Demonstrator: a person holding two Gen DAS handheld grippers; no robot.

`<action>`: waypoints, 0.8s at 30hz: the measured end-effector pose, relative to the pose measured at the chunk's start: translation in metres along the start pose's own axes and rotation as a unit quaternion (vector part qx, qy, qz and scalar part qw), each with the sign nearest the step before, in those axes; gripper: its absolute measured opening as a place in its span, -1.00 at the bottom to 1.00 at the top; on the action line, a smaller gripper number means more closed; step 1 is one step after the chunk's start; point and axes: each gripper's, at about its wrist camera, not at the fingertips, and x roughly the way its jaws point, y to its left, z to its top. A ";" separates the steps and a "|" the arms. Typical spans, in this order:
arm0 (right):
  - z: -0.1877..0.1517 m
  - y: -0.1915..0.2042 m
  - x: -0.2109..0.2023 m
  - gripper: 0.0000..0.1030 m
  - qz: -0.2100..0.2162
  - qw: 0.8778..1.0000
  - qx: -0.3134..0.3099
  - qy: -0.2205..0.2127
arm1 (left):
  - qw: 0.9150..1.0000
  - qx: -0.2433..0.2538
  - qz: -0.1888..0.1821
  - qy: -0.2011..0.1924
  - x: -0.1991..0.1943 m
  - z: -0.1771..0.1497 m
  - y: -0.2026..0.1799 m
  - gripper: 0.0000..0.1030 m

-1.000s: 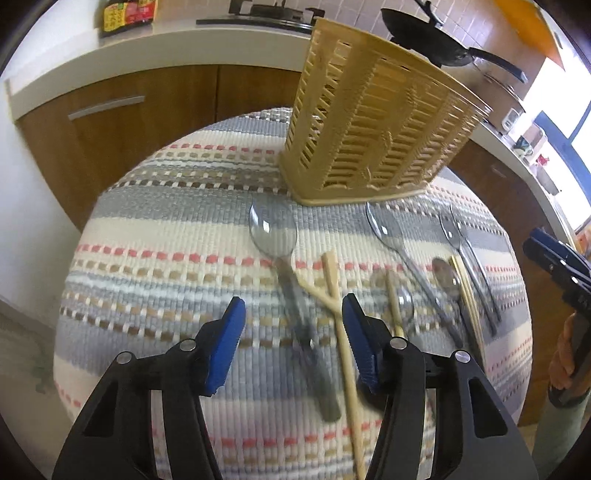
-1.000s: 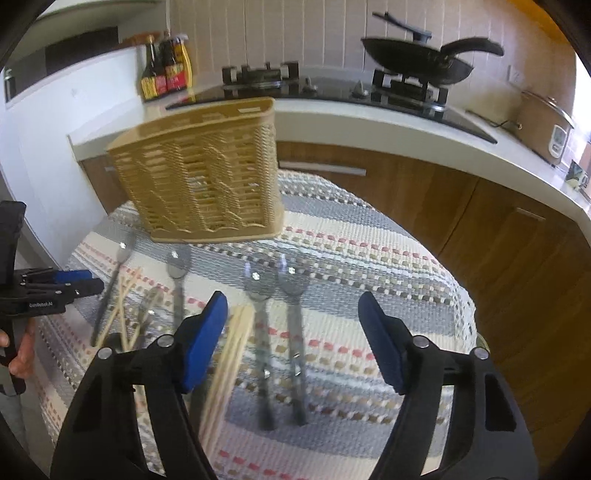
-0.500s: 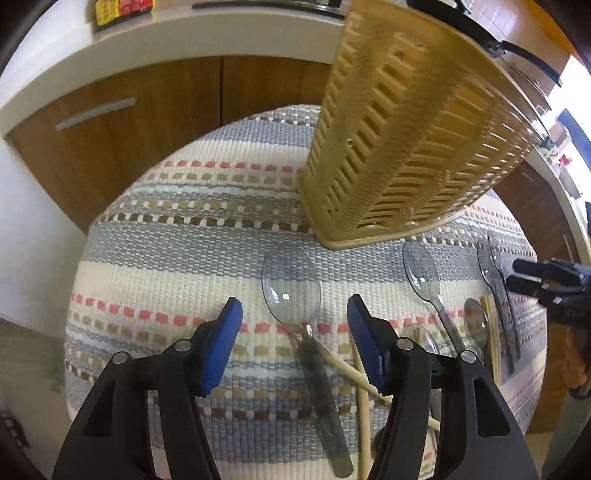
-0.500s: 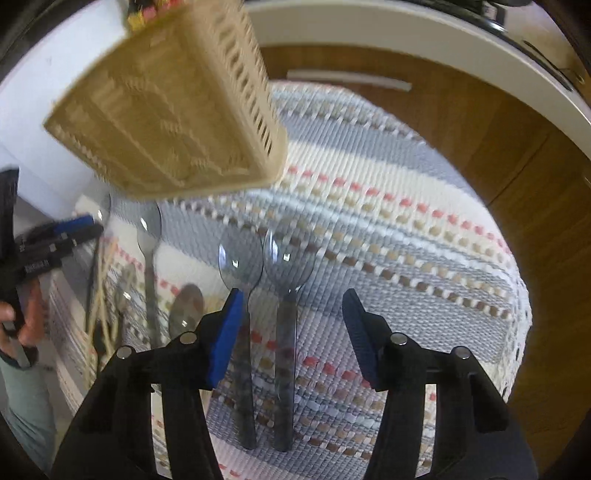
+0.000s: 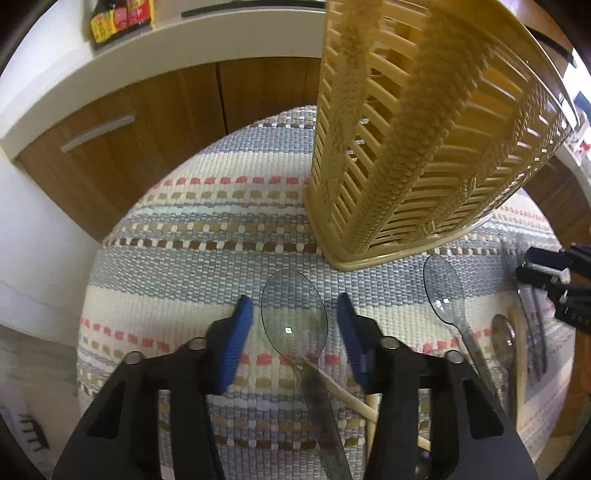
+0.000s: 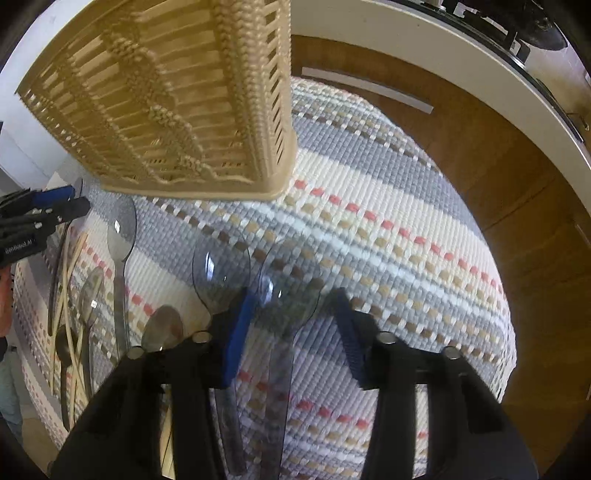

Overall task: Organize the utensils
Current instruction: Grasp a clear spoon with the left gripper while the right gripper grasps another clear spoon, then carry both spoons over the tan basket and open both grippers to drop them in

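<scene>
A tan slatted utensil basket point(image 5: 413, 140) stands on a striped woven mat point(image 5: 207, 225); it also shows in the right wrist view point(image 6: 177, 99). My left gripper point(image 5: 295, 325) is open, its blue pads either side of the bowl of a clear plastic spoon point(image 5: 293, 321) lying on the mat. My right gripper point(image 6: 291, 328) is open, low over the rightmost clear spoon point(image 6: 290, 291), with another clear spoon point(image 6: 219, 269) just left of it. More spoons point(image 6: 120, 236) and wooden chopsticks point(image 6: 70, 266) lie further left.
Wooden cabinets point(image 5: 147, 122) and a white countertop point(image 5: 177, 40) run behind the table. Sauce bottles point(image 5: 118, 18) stand on the counter. A stove edge point(image 6: 498, 22) shows at upper right. The mat's right edge point(image 6: 506, 314) drops off the table.
Both grippers have moved forward and down toward the mat. The left now straddles the clear spoon's bowl; the right sits low over the rightmost spoon. Both stayed open.
</scene>
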 end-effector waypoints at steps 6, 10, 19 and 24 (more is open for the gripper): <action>0.004 -0.012 -0.004 -0.42 0.004 1.000 0.006 -0.017 | 1.000 0.016 -0.003 -0.018 -0.007 -0.013 -0.003 -0.37; -0.018 -0.014 -0.024 -0.42 0.013 0.998 0.014 -0.052 | 0.997 0.025 -0.026 -0.069 -0.037 -0.023 -0.003 -0.37; -0.037 0.001 -0.119 -0.42 0.040 0.980 -0.022 -0.192 | 0.972 0.072 -0.068 -0.213 -0.153 -0.045 -0.019 -0.37; -0.020 -0.002 -0.174 -0.42 0.080 0.957 -0.012 -0.279 | 0.950 0.068 -0.072 -0.298 -0.210 -0.024 -0.029 -0.37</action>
